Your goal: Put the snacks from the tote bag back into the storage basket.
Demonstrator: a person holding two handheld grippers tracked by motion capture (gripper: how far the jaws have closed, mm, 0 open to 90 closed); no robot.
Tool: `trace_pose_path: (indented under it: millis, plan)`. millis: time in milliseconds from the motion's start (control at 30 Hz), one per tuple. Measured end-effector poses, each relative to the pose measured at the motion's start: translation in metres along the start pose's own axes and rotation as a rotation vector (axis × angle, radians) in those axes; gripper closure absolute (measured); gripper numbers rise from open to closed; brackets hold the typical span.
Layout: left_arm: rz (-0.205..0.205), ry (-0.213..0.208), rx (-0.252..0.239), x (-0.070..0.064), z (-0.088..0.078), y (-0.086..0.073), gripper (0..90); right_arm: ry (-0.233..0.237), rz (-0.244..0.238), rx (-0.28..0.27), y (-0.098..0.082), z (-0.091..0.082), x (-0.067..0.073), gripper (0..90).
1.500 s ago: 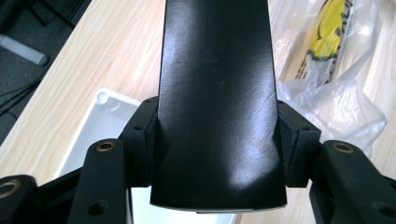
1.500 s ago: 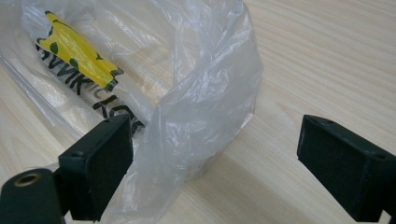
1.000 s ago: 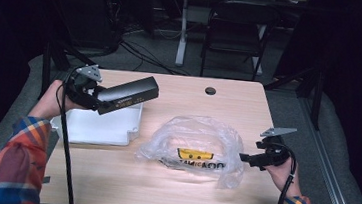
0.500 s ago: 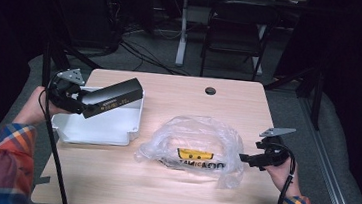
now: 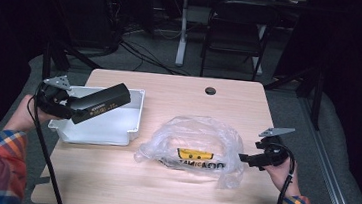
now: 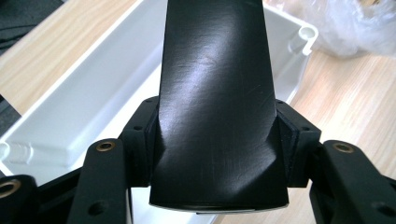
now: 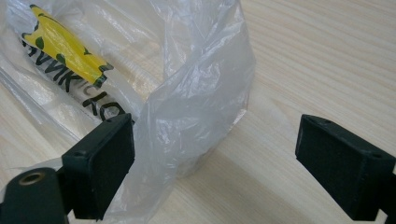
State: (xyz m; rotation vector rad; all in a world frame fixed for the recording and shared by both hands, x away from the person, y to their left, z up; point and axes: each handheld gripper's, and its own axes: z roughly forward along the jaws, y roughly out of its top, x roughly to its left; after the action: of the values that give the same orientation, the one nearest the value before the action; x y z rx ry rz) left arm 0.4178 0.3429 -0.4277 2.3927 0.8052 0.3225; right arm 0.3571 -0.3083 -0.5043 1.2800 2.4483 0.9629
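My left gripper (image 5: 74,108) is shut on a long black bar-shaped object (image 5: 102,102), holding it by one end just above an open white plastic tray (image 5: 136,109) on the left of the table. In the left gripper view the black object (image 6: 215,84) stands between the pads and runs forward over the tray (image 6: 70,112). A crumpled clear plastic bag (image 5: 193,136) with a yellow label lies mid-table. My right gripper (image 5: 244,158) rests open at the bag's right edge. A loose fold of the bag (image 7: 196,107) lies between its pads (image 7: 100,163), which do not press on it.
The wooden table (image 5: 160,190) has a small black grommet (image 5: 210,91) near its far edge. A dark chair (image 5: 236,32) and cables stand on the floor behind. A cable trails from each gripper down past the table's near edge.
My left hand has carried the black object to the left and lower, from above the table's middle-left to just over the white tray. The right gripper and the bag have stayed put.
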Motion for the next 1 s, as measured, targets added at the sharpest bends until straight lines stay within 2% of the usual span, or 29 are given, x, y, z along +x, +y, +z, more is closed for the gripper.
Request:
trace_pose_path:
  millis: [333,600,800,1000]
  plan:
    - [-0.002,-0.043,0.029,0.001,0.029,-0.014,43.2,-0.005,0.000,0.001,0.000,0.000,0.001,11.6]
    - [0.025,-0.064,0.050,-0.001,0.054,-0.021,43.2,-0.002,-0.002,0.000,0.000,0.000,0.002,11.8]
    - [0.068,-0.064,0.054,-0.002,0.068,-0.027,43.2,-0.003,-0.007,0.007,0.001,0.001,0.001,12.0]
    - [0.084,-0.070,0.078,-0.001,0.078,-0.032,43.2,-0.006,-0.007,0.005,0.000,0.001,0.001,12.1]
